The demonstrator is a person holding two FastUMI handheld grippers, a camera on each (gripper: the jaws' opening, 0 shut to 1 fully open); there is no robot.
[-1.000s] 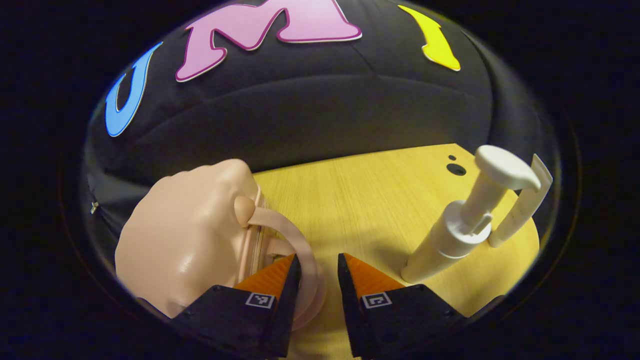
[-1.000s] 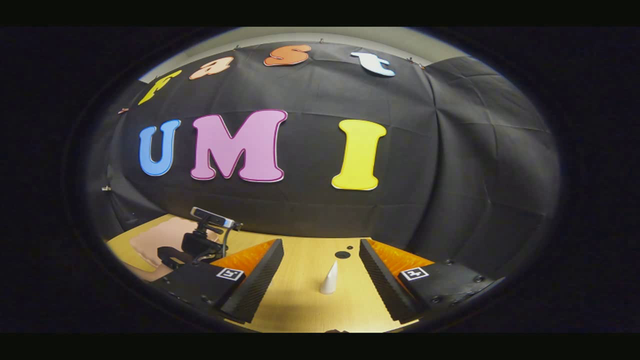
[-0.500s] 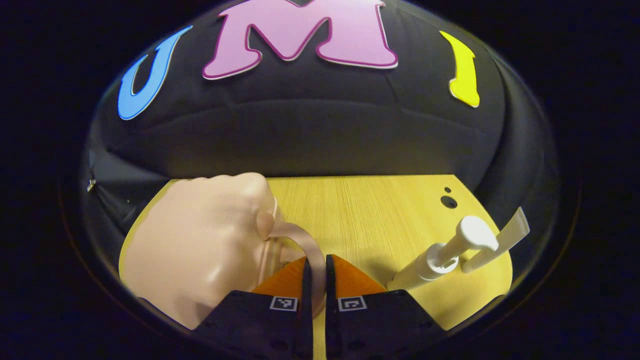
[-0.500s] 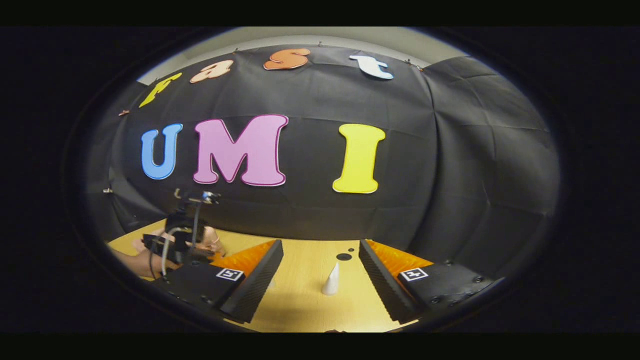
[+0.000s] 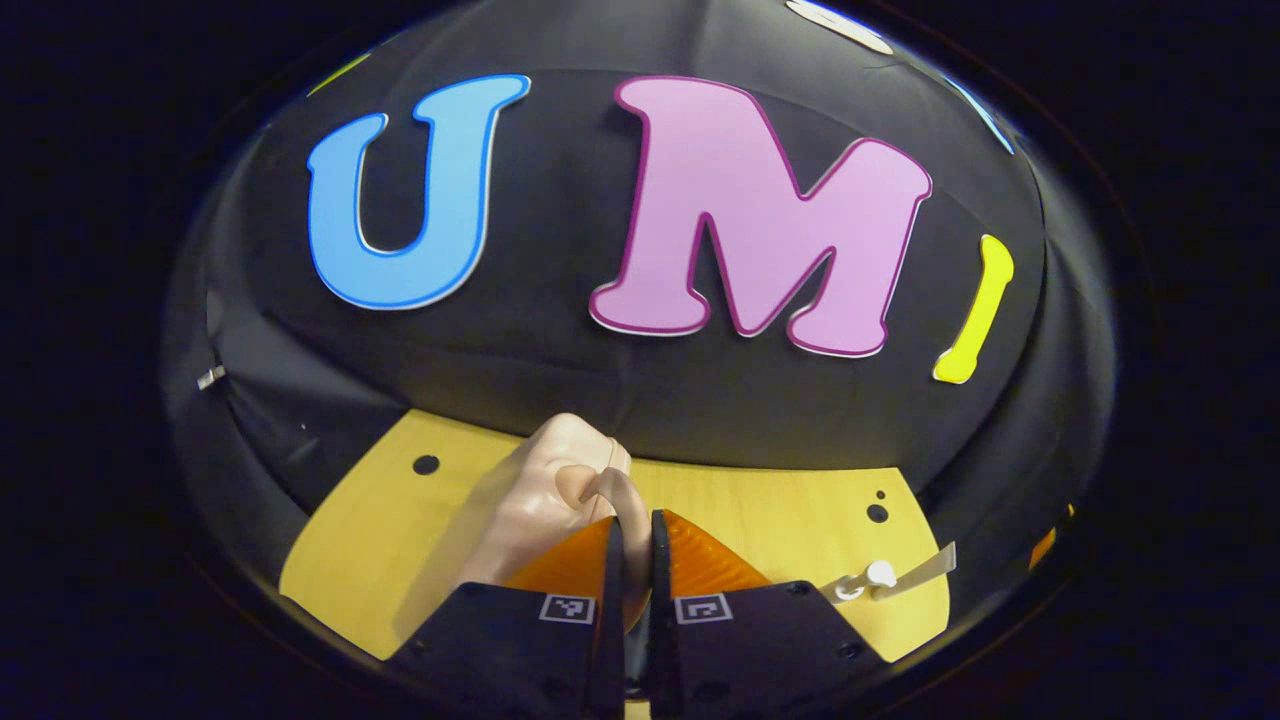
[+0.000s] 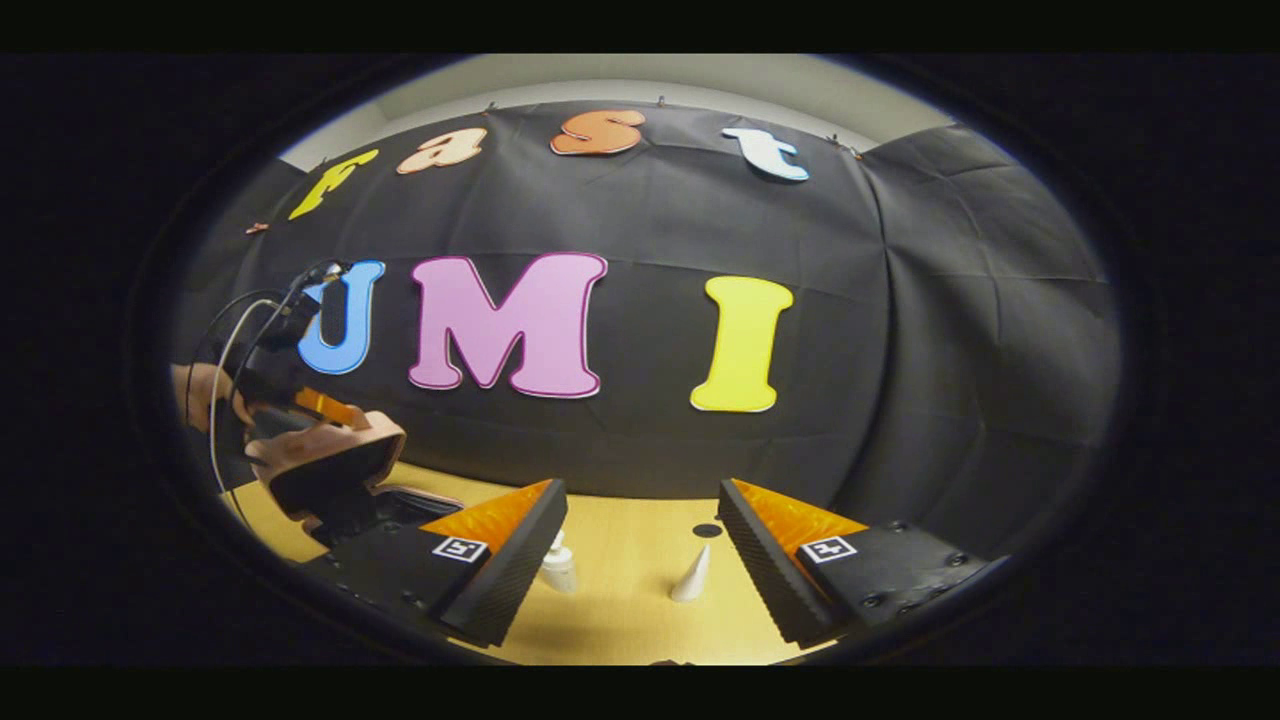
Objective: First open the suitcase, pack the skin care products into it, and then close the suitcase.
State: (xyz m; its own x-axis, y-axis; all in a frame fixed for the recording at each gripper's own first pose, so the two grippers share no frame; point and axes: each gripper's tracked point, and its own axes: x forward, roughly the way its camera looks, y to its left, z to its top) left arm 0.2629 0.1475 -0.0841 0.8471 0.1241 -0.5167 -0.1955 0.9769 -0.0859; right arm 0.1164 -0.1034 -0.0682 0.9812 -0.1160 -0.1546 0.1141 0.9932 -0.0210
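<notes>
A pale yellow wood-grain counter [image 5: 400, 530] with small dark round holes runs up to the black cloth wall [image 5: 560, 370] of the booth, and a strip of pale ceiling shows above the cloth in the right gripper view.

In the left gripper view, the left gripper [image 5: 632, 570] has its fingers pressed together on the thin curved handle [image 5: 625, 500] of the glossy peach-pink hard-shell suitcase [image 5: 535, 510], whose shell stands just behind and left of the fingers. To the right on the counter sit a white pump bottle [image 5: 868, 580] and a slim white tube [image 5: 915, 570], close together and well apart from the suitcase.

In the right gripper view, the right gripper [image 6: 642, 550] holds its fingers wide apart over the counter, gripping nothing. Between them stands the tube, seen as a small white cone [image 6: 692, 578], and the pump bottle [image 6: 557, 566] stands just beside the left finger. Far left, the suitcase lid [image 6: 330, 455] is tilted up off its base, showing a dark lining, with the left gripper [image 6: 300, 385] and a hand [image 6: 195, 392] above it.
</notes>
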